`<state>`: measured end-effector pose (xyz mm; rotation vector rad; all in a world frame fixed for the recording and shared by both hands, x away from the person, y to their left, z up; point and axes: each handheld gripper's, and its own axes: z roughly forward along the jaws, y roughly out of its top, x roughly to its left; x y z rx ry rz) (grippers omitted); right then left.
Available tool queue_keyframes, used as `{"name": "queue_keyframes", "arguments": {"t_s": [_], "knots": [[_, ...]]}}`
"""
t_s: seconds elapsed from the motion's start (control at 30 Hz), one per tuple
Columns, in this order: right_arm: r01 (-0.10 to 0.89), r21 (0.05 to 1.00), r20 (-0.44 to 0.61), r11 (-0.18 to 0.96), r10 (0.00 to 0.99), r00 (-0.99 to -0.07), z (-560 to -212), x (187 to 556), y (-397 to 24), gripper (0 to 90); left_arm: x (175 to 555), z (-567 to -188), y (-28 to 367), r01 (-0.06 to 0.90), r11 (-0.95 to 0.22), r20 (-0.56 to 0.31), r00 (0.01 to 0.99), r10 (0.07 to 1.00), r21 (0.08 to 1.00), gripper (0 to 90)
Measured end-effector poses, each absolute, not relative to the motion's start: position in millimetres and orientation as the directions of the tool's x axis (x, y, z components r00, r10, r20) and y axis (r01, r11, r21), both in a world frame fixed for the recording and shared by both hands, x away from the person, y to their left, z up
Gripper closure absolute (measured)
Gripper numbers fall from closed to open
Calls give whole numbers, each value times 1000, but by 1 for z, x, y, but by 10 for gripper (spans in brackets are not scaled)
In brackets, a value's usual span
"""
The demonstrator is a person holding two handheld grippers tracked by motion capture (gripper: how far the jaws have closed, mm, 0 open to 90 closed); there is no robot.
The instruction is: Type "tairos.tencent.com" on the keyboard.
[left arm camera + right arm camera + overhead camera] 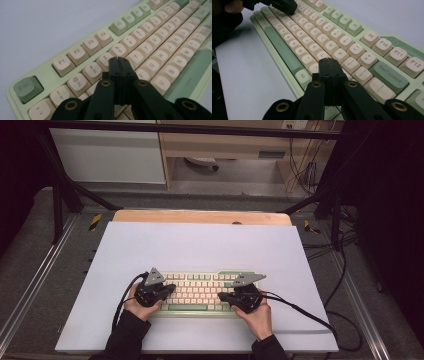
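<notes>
Keyboard [200,292] lies near, squarely before the person. Left gripper [119,60] and right gripper [329,61] hover over its ends, jaws closed on nothing, likely to press keys.

Keyboard [200,292] lies on the counter [200,245], near its front edge; left claw [167,290] over its left end, right claw [225,296] over its right.
</notes>
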<state>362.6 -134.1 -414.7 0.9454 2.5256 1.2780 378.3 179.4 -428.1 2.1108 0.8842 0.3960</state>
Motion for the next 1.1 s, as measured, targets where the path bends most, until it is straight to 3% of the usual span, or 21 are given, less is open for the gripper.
{"name": "queue_keyframes", "arguments": {"t_s": [1.1], "knots": [[460,781,151,423,586,-796,-405,360,-128,900,359,-418,208,462,-414,-37,701,712,784,897]]}}
